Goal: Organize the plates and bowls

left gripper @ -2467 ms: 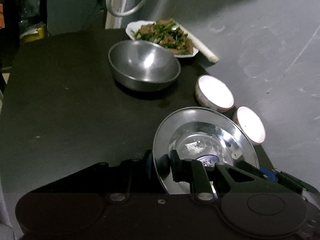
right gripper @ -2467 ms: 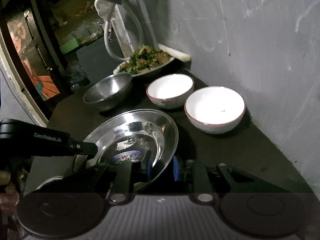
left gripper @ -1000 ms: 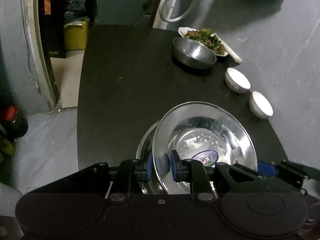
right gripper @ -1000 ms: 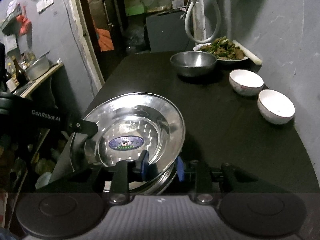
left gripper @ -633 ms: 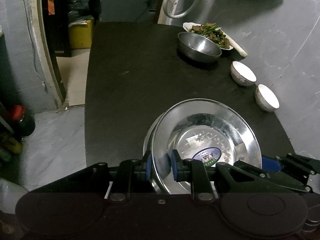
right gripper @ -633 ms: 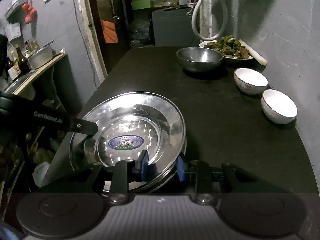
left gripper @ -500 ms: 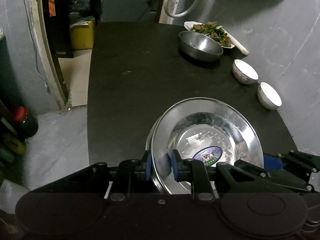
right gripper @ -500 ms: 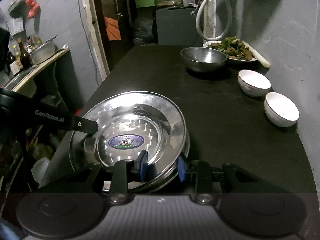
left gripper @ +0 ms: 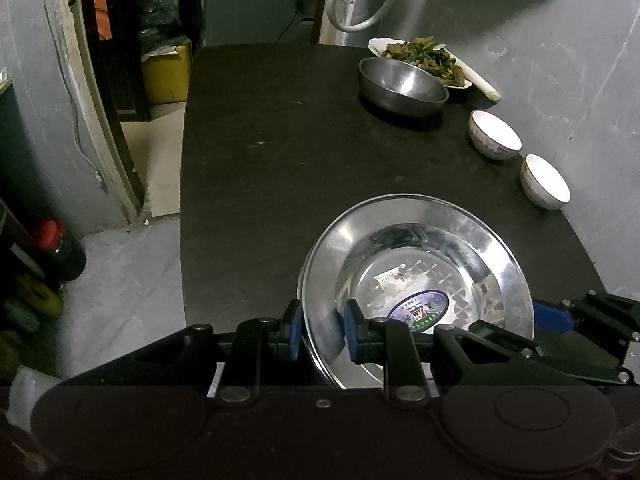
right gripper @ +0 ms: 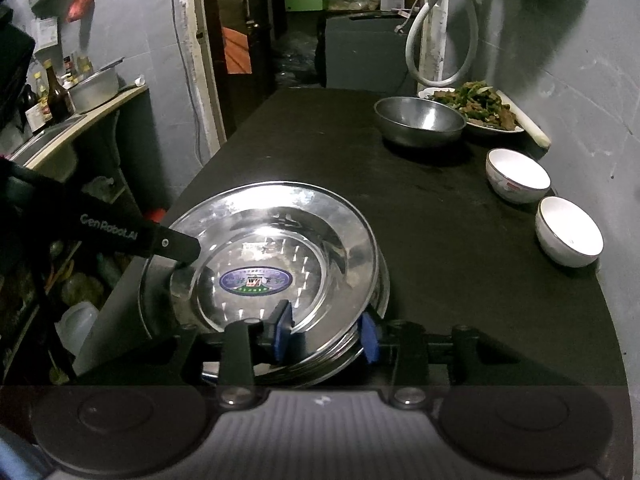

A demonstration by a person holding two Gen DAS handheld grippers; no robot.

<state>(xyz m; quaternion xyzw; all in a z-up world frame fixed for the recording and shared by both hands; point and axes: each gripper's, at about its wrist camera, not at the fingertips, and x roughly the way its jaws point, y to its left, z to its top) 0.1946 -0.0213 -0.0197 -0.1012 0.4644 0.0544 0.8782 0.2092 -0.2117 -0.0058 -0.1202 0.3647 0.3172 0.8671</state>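
Observation:
A shiny steel plate with an oval sticker lies on top of a stack of similar plates at the near end of the black table. My left gripper is shut on the plate's near-left rim; its finger shows in the right wrist view. My right gripper straddles the near rim of the plate. Its jaws are opening and the right pad stands off the rim. A steel bowl and two white bowls sit far right.
A dish of cooked greens and meat sits behind the steel bowl, against the grey wall. A white hose loop hangs above it. The table's left edge drops to the floor; a counter with a pot stands beyond it.
Both grippers have drawn the plate back from beside the white bowls to the near end, onto the stack. The right gripper's pads have spread apart; the left grip is unchanged.

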